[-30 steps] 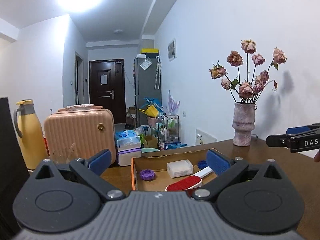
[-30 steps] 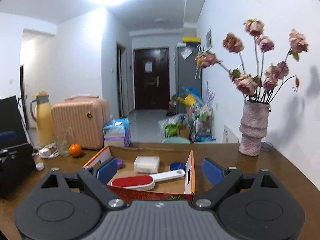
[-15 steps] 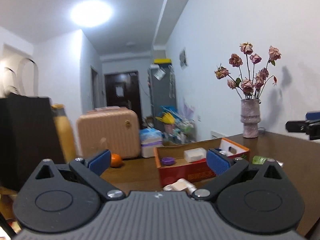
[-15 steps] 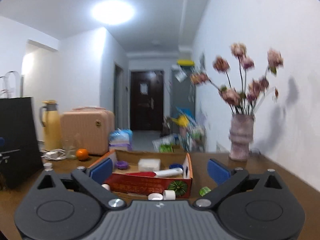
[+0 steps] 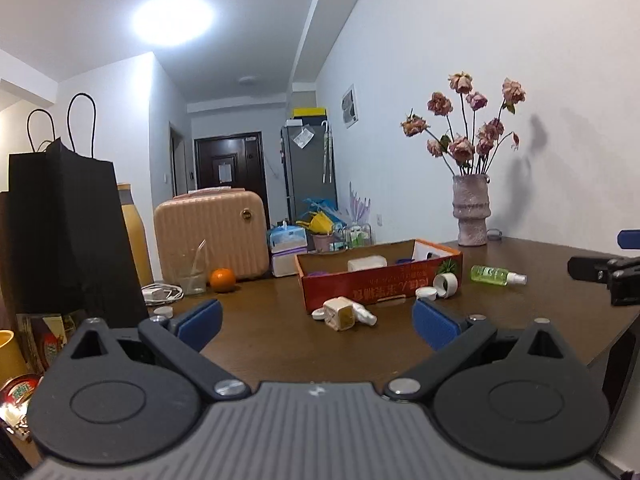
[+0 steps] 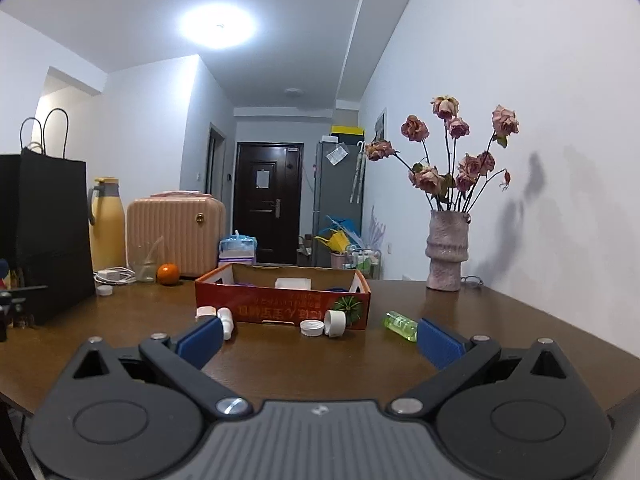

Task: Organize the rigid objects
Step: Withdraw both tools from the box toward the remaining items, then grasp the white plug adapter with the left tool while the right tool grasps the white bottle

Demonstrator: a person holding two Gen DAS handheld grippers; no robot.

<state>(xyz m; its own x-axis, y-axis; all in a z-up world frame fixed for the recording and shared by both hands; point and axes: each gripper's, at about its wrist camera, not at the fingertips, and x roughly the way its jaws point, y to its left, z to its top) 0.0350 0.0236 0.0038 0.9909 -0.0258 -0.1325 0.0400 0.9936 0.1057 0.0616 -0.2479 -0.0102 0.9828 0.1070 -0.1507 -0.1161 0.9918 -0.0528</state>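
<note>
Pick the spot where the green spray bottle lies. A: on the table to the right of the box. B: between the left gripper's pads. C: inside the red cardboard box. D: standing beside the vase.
A: the green spray bottle lies on its side on the table, right of the red cardboard box.

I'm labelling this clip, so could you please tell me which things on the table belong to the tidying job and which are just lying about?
Job:
box
green bottle
white jar
lid
white bottle
square bottle

Lying about:
vase
orange
suitcase
flask
black bag
charger
</note>
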